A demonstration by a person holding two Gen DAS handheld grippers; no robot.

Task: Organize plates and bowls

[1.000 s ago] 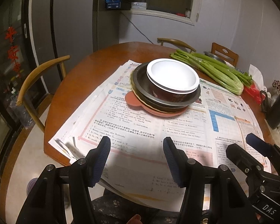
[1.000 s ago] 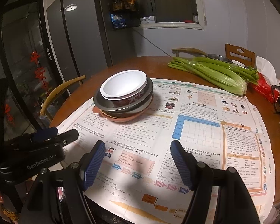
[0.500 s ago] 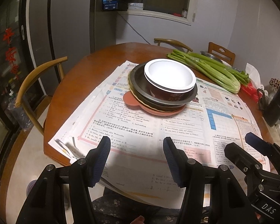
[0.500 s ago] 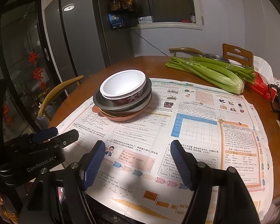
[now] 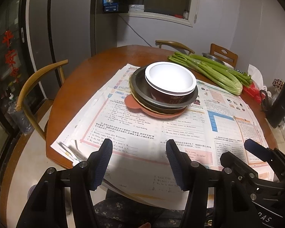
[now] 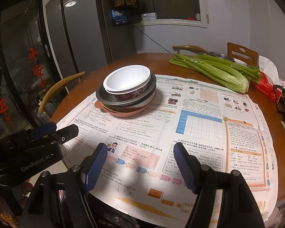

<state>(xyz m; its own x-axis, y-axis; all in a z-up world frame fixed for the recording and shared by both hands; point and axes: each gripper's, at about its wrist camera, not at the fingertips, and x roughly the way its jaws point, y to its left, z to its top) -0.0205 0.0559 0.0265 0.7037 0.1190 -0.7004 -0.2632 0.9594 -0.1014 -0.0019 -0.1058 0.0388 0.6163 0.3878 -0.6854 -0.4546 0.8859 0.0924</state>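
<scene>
White-lined and dark red outside, the bowl [image 5: 170,79] tops a nested stack on a terracotta plate [image 5: 142,109], far across the newspaper [image 6: 199,133]. It looks hard, smooth, probably breakable, so its rim seems the safest hold. Left gripper [image 5: 139,158] and right gripper [image 6: 140,161] hover near, jaws spread and empty.

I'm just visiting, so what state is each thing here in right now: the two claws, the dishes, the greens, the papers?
left gripper: open, empty, above the papers.
right gripper: open, empty.
white bowl: upright, empty, topping the stack.
dark plates: nested under it.
terracotta plate: bottom of stack.
celery: lying flat.
papers: spread on the table.
</scene>
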